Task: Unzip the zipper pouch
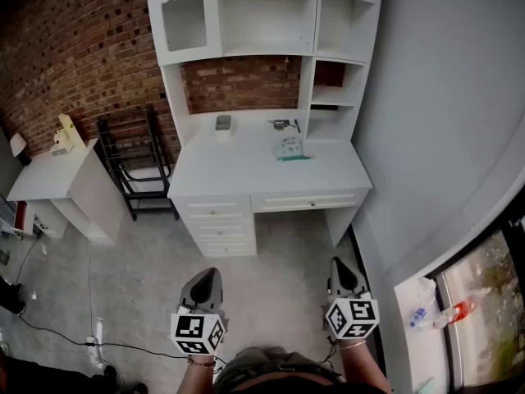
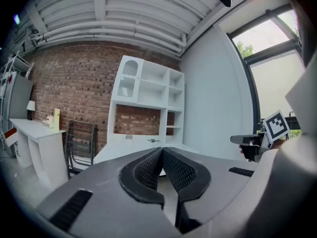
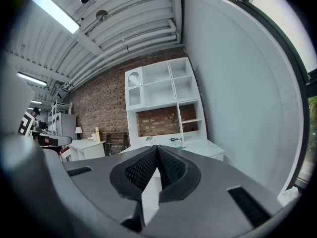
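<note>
Brick wall (image 1: 74, 48) at the back, white desk (image 1: 238, 175) with its hutch against it. On the desktop, right of centre and about midway between the front and back edges, lies the zipper pouch (image 1: 289, 148). Both tools hang low over the floor, well short of the desk's front edge. The left gripper (image 1: 207, 276) has its fingers pressed together on nothing, and the right gripper (image 1: 343, 265) too, so the pouch is well apart from both.
</note>
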{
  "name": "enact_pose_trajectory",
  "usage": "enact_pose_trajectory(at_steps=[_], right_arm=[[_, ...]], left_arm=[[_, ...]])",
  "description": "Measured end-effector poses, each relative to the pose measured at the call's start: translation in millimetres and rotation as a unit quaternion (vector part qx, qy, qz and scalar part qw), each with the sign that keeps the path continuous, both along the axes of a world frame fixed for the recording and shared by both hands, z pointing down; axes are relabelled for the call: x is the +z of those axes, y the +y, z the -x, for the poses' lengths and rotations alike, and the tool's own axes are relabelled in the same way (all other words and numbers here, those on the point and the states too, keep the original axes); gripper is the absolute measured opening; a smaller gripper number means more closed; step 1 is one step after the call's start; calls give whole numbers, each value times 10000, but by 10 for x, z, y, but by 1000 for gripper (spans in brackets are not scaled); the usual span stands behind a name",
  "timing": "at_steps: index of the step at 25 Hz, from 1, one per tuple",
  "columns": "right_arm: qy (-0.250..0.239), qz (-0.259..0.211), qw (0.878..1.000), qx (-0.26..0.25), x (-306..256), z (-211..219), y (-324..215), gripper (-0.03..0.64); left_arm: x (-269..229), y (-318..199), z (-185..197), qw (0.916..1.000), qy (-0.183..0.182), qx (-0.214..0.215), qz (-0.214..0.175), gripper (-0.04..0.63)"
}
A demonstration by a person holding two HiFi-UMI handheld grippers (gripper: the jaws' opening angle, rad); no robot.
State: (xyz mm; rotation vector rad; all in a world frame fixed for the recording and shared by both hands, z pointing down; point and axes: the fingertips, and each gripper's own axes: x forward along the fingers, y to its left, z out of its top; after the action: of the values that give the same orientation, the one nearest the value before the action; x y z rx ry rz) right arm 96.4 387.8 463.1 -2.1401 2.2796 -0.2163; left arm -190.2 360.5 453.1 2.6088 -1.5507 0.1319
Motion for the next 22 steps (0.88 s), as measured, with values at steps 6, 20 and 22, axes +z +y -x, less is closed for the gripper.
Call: enact_pose_trajectory(at_steps=[6,20,22], right_arm=[[103,28,9999,-96,32,61,-25,2],[-72,-93,9998,-148,52,122,-4,6],[-156,-78,9995,-266,56,158,-2,82]], left_arm=[[62,13,3,10000,32,-54,44,3],[50,88,4,9998,188,-30,-42,5],[45,114,16,9998,210,-24,-52,8]])
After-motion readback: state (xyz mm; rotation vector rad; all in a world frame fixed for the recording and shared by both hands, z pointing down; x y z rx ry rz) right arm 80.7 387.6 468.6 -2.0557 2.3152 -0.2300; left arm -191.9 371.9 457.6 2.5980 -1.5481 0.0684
